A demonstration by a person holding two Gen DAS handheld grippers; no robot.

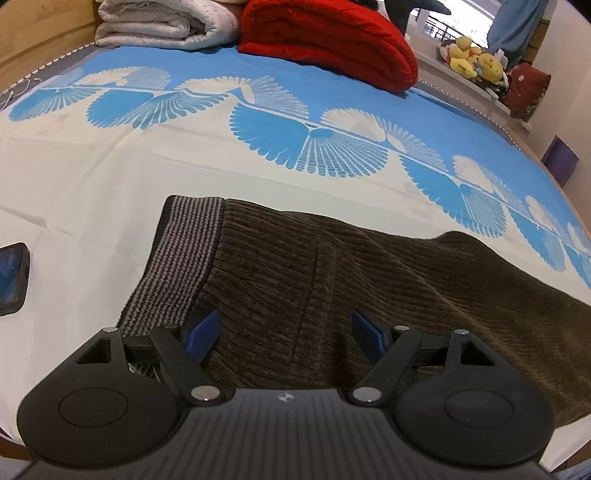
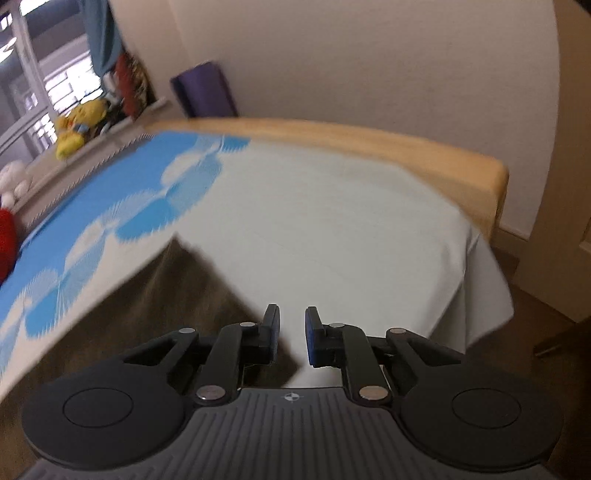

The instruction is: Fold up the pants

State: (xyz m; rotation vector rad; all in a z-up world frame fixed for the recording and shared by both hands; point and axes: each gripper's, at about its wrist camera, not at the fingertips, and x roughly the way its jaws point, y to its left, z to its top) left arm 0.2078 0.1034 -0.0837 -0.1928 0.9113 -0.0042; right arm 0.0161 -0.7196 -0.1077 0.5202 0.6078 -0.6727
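Observation:
Dark brown corduroy pants [image 1: 332,280] with a grey striped waistband [image 1: 181,258] lie on the bed sheet [image 1: 92,177]. My left gripper [image 1: 284,332] is open, low over the pants just right of the waistband, with nothing between its blue pads [image 1: 203,332]. In the right wrist view, which is blurred, the pants' leg end [image 2: 166,295] lies on the sheet [image 2: 332,229]. My right gripper [image 2: 291,332] hovers at the leg's right edge, its jaws narrowly apart and empty.
A folded white blanket [image 1: 162,22] and a red blanket [image 1: 332,40] lie at the bed's head. A phone [image 1: 11,277] rests on the sheet at the left. Plush toys [image 1: 472,59] sit on a ledge. The wooden footboard [image 2: 369,144] and a purple roll [image 2: 205,92] are beyond.

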